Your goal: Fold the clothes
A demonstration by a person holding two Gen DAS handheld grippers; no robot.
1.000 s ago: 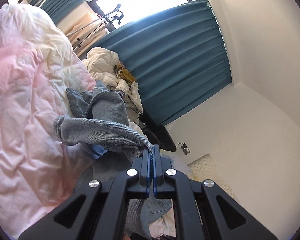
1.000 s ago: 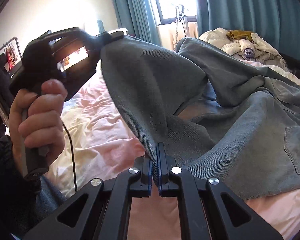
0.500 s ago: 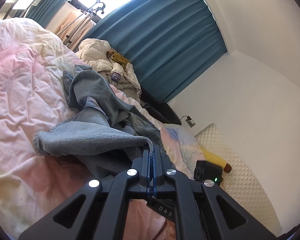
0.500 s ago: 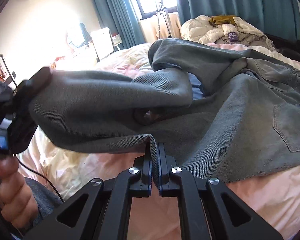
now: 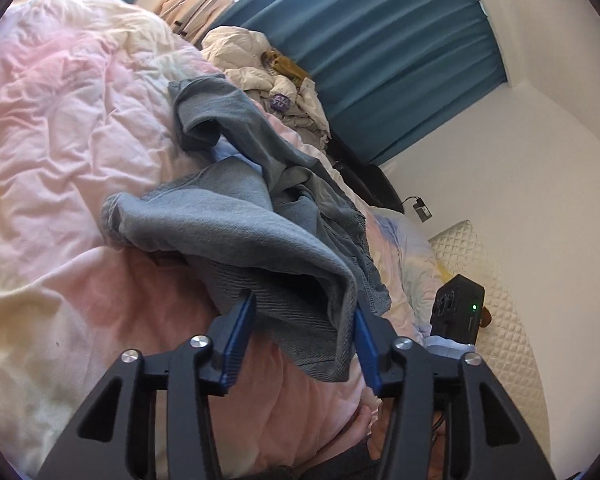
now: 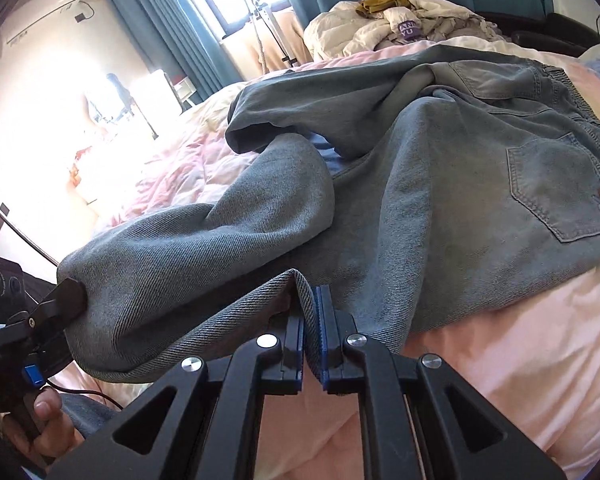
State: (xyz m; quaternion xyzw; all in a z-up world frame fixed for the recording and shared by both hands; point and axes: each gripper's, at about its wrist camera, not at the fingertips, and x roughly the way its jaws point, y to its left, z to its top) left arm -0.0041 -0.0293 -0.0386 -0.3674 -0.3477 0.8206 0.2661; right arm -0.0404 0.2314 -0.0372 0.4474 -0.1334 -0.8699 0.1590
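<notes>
The rumpled pink and cream quilted duvet [image 5: 60, 140] takes up basically the whole left side of the left wrist view and the lower right of the right wrist view. Teal pleated curtains [image 5: 380, 60] hang across the upper right of the left wrist view, with a plain white wall to their right.

The pair of faded grey-blue denim jeans [image 6: 440, 184] is sprawled over the duvet, filling the middle of the right wrist view with a back pocket showing at the right edge. One leg is doubled back toward the lower left of that frame.

A heap of cream and white laundry with a mustard yellow piece on top [image 6: 400, 20] sits at the top centre of the right wrist view, behind the jeans.

The left gripper [image 5: 300, 328], black with blue pads, is at the bottom centre of its view. Its jaws are opening, standing well apart, with a fold of denim hem hanging loose between them.

The right gripper [image 6: 310, 320] is almost fully closed, pinching a thin hem edge of the jeans at the bottom centre of its frame.

A small black box with a green light [image 5: 458, 312] sits at the lower right of the left wrist view.
</notes>
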